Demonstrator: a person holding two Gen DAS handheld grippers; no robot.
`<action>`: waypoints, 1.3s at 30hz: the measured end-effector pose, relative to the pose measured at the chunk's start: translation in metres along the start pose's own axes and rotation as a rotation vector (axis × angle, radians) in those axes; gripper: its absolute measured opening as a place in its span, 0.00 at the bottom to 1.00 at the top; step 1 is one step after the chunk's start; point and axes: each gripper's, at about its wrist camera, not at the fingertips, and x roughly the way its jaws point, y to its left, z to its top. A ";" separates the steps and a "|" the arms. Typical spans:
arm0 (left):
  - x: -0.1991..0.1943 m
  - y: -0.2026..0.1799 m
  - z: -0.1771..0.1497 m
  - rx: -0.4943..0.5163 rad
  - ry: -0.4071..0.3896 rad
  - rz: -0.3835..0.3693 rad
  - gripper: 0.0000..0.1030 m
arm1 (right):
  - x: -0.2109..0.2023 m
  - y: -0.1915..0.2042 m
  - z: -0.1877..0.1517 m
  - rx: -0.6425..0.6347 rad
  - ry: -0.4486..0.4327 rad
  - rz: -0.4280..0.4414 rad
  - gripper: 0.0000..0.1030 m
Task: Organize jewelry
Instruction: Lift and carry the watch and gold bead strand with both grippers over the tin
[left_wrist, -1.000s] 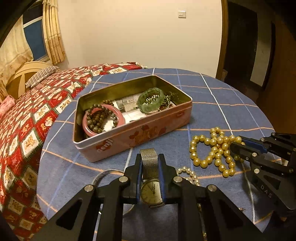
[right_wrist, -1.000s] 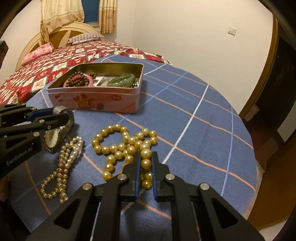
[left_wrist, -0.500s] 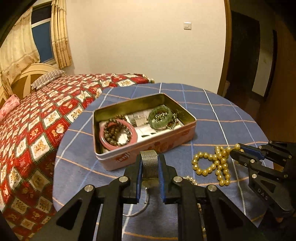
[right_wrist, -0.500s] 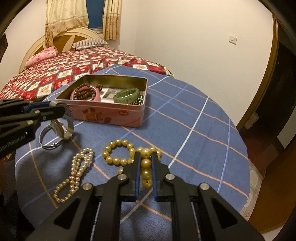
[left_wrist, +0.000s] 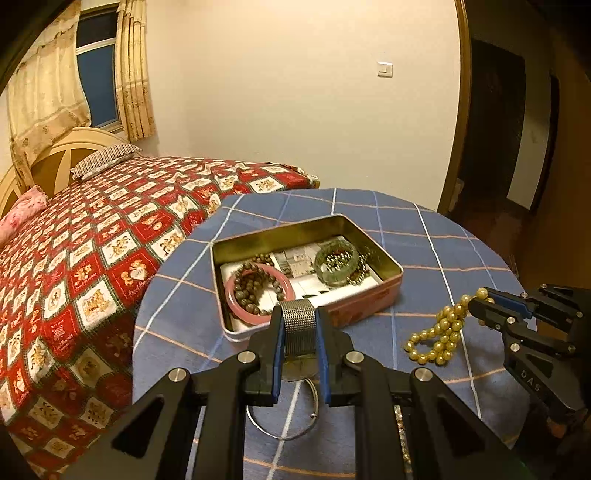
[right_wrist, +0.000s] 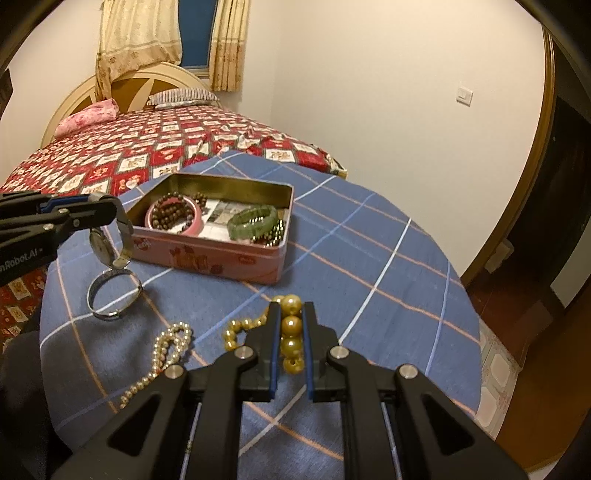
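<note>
My left gripper is shut on the mesh band of a silver watch, which hangs clear of the cloth just in front of the pink tin. In the right wrist view the watch dangles from the left gripper beside the tin. My right gripper is shut on a gold bead necklace. Seen from the left, that necklace droops from the right gripper towards the cloth. The tin holds a pink bangle, brown beads and a green bangle.
A silver bangle and a small pearl strand lie on the blue checked tablecloth near its left front. A bed with a red quilt abuts the round table's left side. A dark doorway stands to the right.
Both grippers have risen. The watch has come up off the cloth, uncovering the silver bangle beneath it, and the gold necklace has been drawn up from a flat heap into a hanging strand.
</note>
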 end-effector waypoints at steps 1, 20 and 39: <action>-0.001 0.003 0.002 -0.005 -0.005 0.003 0.15 | -0.001 0.000 0.003 -0.004 -0.004 -0.001 0.12; -0.003 0.039 0.034 -0.024 -0.048 0.076 0.15 | -0.004 0.007 0.059 -0.072 -0.093 -0.019 0.12; 0.035 0.052 0.065 -0.010 -0.028 0.126 0.15 | 0.020 0.024 0.111 -0.114 -0.134 -0.009 0.12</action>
